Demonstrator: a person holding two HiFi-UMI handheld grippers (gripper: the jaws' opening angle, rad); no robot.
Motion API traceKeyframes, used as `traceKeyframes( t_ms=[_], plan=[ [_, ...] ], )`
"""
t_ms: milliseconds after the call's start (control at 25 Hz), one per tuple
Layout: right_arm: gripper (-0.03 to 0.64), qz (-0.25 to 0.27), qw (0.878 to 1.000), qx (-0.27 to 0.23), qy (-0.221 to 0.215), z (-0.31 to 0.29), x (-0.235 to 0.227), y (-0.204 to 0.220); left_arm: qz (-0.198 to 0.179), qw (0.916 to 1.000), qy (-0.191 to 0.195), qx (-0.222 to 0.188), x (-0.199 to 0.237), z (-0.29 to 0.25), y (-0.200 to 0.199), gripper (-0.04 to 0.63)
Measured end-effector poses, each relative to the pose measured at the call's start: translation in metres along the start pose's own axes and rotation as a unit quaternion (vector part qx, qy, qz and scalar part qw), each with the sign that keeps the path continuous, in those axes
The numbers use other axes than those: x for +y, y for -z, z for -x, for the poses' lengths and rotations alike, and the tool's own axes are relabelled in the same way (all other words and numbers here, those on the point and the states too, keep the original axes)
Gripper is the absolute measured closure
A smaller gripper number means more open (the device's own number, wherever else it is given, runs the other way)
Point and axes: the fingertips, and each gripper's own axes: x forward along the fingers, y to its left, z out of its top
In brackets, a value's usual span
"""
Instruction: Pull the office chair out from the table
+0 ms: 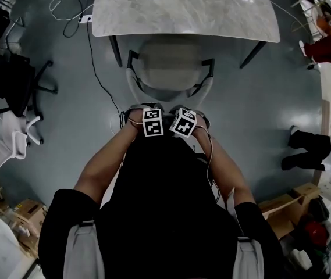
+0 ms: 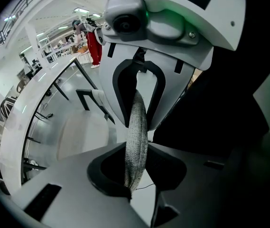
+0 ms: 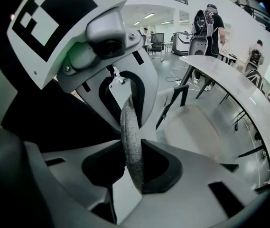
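Left gripper (image 2: 135,177) and right gripper (image 3: 135,167) each clamp the office chair's (image 1: 171,68) backrest rim (image 2: 137,122), seemingly mid-pull; next, an even backward draw away from the table (image 1: 182,7).

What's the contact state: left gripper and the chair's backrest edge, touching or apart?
Touching. The left gripper view shows the left gripper with both pads pressed on the grey backrest edge, no gap.

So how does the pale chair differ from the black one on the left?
The pale grey office chair sits at the white marble table; the black office chair stands off to the side. The left tool and right tool clamp the pale chair's backrest; no tool touches the black chair. Both stand upright on the grey floor.
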Motion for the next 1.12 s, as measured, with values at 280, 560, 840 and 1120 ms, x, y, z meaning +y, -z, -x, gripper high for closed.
traceKeyframes(
  t_ms=[280,560,840,1120],
  plan=[
    [0.509,-0.001,1.000,-0.002,0.013,0.001,0.008,-0.004,-0.004,0.9999,-0.006,0.010,-0.006,0.003,0.007,0.503],
    [0.512,-0.016,1.000,-0.002,0.016,0.000,0.015,-0.002,-0.020,0.9997,-0.004,0.016,-0.014,0.003,0.007,0.506],
    [0.518,-0.008,1.000,0.008,0.007,0.002,0.029,0.002,-0.030,0.9993,0.016,0.013,-0.030,0.004,0.005,0.507],
    [0.518,-0.017,1.000,0.013,0.002,-0.001,0.049,0.003,-0.026,0.9995,0.014,0.010,-0.049,0.005,0.011,0.508]
  ],
)
